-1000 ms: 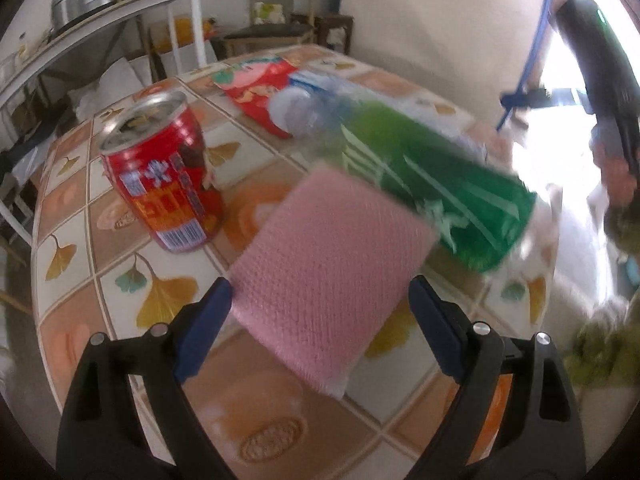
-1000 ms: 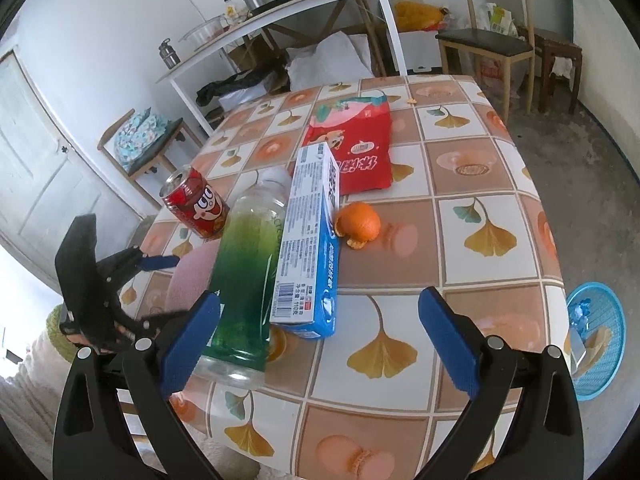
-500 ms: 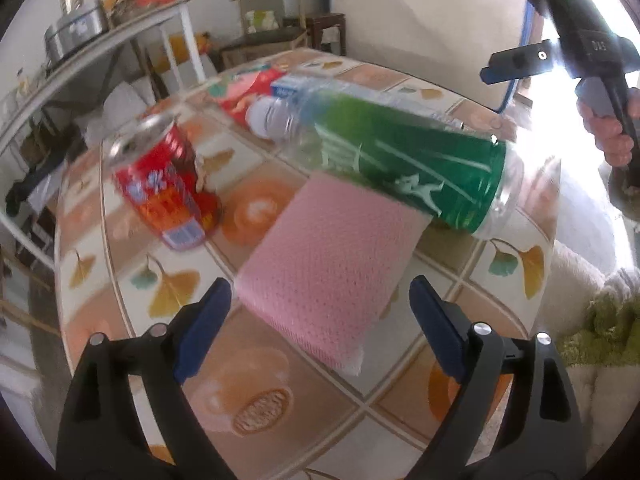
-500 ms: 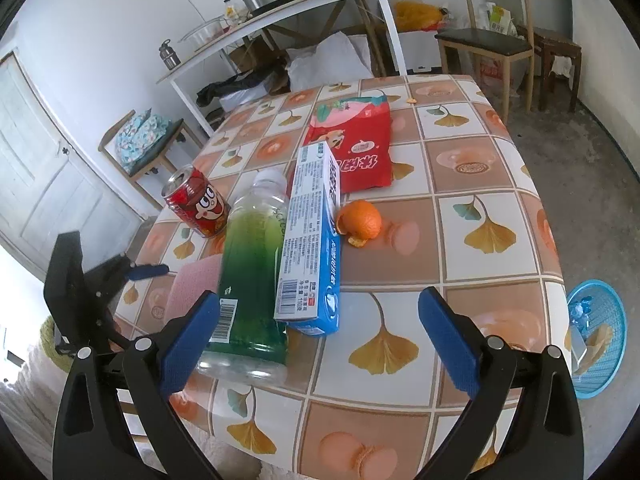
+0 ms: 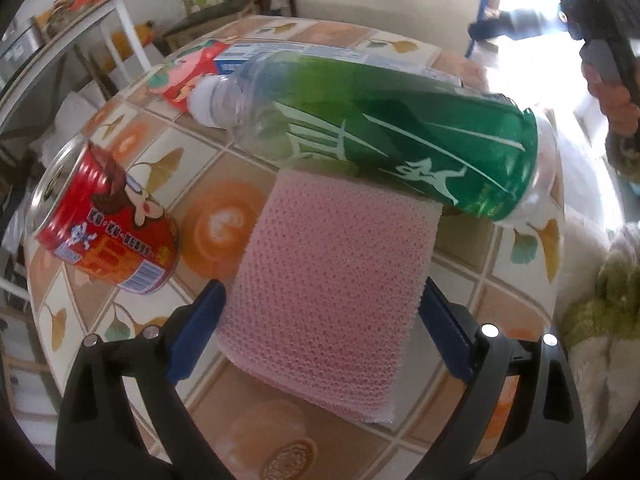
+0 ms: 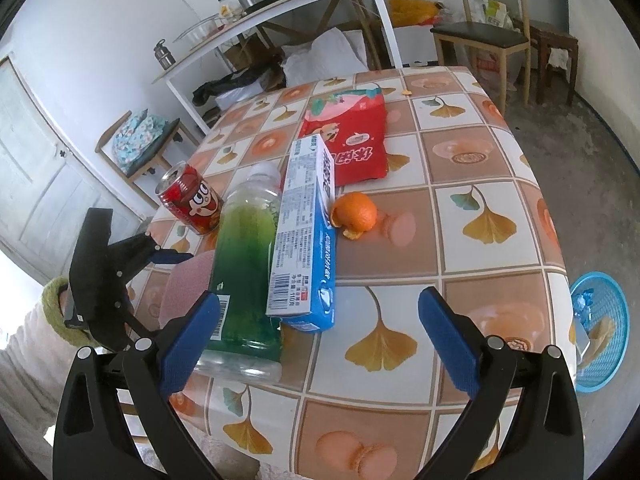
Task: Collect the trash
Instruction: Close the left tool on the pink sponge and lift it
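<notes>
A pink mesh sponge (image 5: 332, 276) lies on the tiled table, and my left gripper (image 5: 320, 332) is open with its blue pads on either side of the sponge's near end. A green plastic bottle (image 5: 384, 128) lies on its side just beyond the sponge. A red can (image 5: 108, 228) stands to the left. In the right wrist view my right gripper (image 6: 320, 344) is open and empty above the table's near edge, facing the bottle (image 6: 244, 264), a blue toothpaste box (image 6: 308, 232), orange peel (image 6: 356, 214) and a red snack bag (image 6: 348, 140).
A blue basket (image 6: 600, 332) with scraps sits on the floor right of the table (image 6: 480, 168). Chairs (image 6: 484, 36) and a white side table (image 6: 280, 12) with a cooker stand behind. The left gripper shows in the right wrist view (image 6: 104, 276) at the table's left edge.
My left gripper has moved forward and down, so the pink sponge now lies between its pads. The right gripper has barely moved.
</notes>
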